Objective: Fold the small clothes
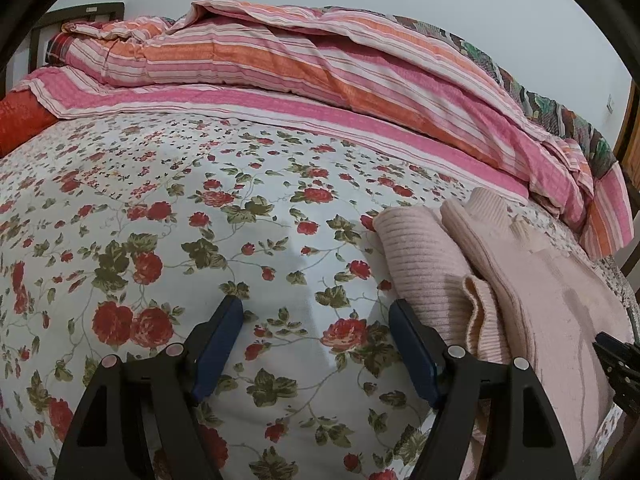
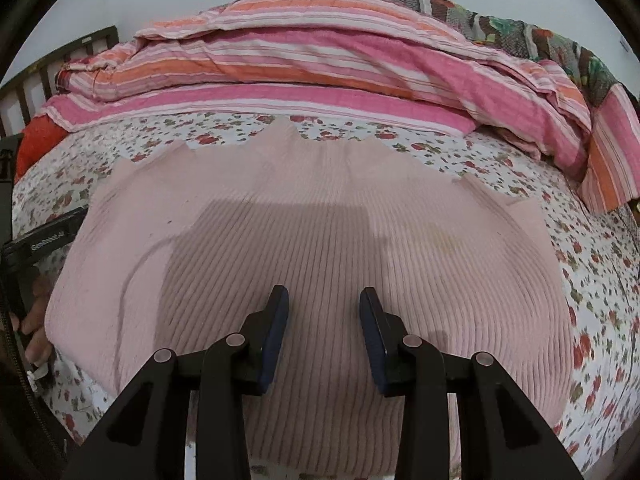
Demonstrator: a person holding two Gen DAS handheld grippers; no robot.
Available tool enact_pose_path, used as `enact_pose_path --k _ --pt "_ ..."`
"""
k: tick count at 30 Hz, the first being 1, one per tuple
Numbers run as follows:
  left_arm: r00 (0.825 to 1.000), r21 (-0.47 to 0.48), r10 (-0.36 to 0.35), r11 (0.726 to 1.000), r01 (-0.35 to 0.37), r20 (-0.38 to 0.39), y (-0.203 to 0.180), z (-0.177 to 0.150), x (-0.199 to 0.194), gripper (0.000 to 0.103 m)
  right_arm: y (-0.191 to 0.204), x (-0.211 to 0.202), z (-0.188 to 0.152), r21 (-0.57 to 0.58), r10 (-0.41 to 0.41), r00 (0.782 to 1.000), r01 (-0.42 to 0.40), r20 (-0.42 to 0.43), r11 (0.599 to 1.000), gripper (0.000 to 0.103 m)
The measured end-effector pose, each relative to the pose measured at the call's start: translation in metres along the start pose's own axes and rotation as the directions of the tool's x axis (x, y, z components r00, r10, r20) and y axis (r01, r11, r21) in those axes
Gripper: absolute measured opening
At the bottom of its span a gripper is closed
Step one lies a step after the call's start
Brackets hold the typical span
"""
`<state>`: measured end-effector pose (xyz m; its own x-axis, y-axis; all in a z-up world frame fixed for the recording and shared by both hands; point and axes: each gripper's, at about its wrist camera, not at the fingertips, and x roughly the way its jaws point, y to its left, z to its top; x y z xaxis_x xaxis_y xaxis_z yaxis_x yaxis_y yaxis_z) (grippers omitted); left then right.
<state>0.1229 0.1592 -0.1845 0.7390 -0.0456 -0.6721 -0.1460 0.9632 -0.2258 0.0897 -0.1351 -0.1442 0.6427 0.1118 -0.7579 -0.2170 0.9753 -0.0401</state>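
Pink sweater [image 2: 320, 208] flat beneath empty, parted right gripper [image 2: 324, 300]; beside wide-apart, empty left gripper [image 1: 316, 312].

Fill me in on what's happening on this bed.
A person holding a gripper in each hand is folding a pink ribbed sweater on the flowered bedsheet. The right gripper hangs over the middle of the sweater, jaws apart with nothing between them. The left gripper is open too, over bare sheet just beside the sweater's bunched edge. Neither holds the garment now. A striped quilt is heaped along the far side of the bed.
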Motion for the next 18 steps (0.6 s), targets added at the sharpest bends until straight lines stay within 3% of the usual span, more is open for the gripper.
enact_pose_path --k 13,18 --pt "1.0 -0.006 -0.009 1.0 0.009 0.008 -0.001 0.0 -0.001 0.073 0.0 -0.008 -0.036 -0.014 0.017 1.0 -0.017 0.006 1.0 0.036" --pt "0.996 -0.058 -0.085 0.995 0.087 0.041 0.011 -0.002 -0.008 0.073 -0.001 -0.006 -0.038 -0.005 0.029 0.999 -0.029 0.013 1.0 0.038"
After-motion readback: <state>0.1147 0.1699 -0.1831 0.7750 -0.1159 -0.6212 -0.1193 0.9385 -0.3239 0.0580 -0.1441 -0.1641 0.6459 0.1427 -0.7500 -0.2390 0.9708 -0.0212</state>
